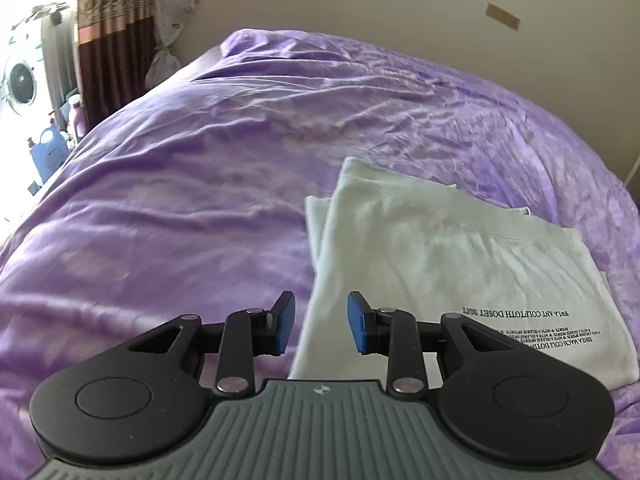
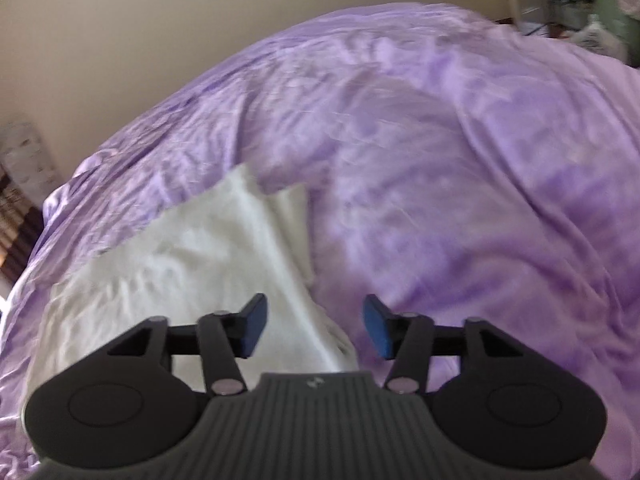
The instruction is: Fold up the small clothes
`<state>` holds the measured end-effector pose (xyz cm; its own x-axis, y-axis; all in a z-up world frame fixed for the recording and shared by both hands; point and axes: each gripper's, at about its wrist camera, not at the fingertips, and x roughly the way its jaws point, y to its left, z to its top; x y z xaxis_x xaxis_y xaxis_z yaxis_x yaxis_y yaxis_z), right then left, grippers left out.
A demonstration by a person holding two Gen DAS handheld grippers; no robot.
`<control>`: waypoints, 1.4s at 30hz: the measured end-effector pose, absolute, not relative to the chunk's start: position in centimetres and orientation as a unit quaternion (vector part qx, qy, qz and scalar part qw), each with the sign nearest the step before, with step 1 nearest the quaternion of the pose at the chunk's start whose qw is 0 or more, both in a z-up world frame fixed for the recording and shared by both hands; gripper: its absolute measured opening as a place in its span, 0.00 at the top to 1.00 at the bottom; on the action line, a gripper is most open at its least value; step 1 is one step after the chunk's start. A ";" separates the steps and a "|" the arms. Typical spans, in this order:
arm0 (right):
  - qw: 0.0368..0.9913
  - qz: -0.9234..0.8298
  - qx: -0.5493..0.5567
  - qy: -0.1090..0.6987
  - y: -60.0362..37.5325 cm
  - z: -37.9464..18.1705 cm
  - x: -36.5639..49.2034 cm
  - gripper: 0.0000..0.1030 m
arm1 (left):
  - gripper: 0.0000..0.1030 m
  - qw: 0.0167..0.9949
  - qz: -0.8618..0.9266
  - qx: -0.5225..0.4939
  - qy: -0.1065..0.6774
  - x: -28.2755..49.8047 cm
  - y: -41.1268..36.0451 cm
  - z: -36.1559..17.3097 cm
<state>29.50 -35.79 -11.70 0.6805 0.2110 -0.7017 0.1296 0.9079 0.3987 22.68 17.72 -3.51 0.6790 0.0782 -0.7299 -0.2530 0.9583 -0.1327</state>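
White, partly folded cotton garment with black printed lettering (image 1: 432,264) lies flat on the purple crinkled bedspread (image 1: 180,184), long axis running from near edge away toward the far wall. Left claw (image 1: 321,322) hovers spread, pinching nothing; the garment's near left edge sits directly between and ahead of its blue pads, the bulk extending right and far. Right claw (image 2: 314,327) also spread and empty; the garment (image 2: 180,256) lies to its left, its near right corner just under the left pad. Both claws seem about equally near, one at each near side of the cloth; the next fold likely calls for gripping those near corners. Far left: brown patterned curtain (image 1: 114,36), washing machine (image 1: 22,80), blue jug (image 1: 50,154). Plain beige wall (image 1: 360,8) behind the bed. Right wrist view blurred.
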 end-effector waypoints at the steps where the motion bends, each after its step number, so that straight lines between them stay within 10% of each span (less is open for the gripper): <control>1: 0.888 0.039 0.218 0.402 -36.0 -11.6 30.4 0.46 | 0.65 0.909 0.083 -0.110 0.392 23.5 17.3 -3.5; 17: 0.819 0.127 0.311 0.466 -36.8 -18.6 41.1 0.47 | 0.67 0.895 -0.008 -0.042 0.444 33.1 8.2 -8.4; 27: 0.799 0.161 0.357 0.457 -37.0 -21.1 42.7 0.91 | 0.78 0.880 -0.035 -0.015 0.473 36.8 5.0 -12.1; 42: 0.840 0.160 0.292 0.428 -29.7 -7.1 42.5 0.96 | 0.78 0.898 -0.028 -0.021 0.438 31.9 11.2 -3.8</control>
<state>42.47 -29.72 -7.14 0.5829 0.5186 -0.6255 -0.0191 0.7783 0.6276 31.94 11.20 -3.81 0.6152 -0.0692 -0.7854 0.0324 0.9975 -0.0625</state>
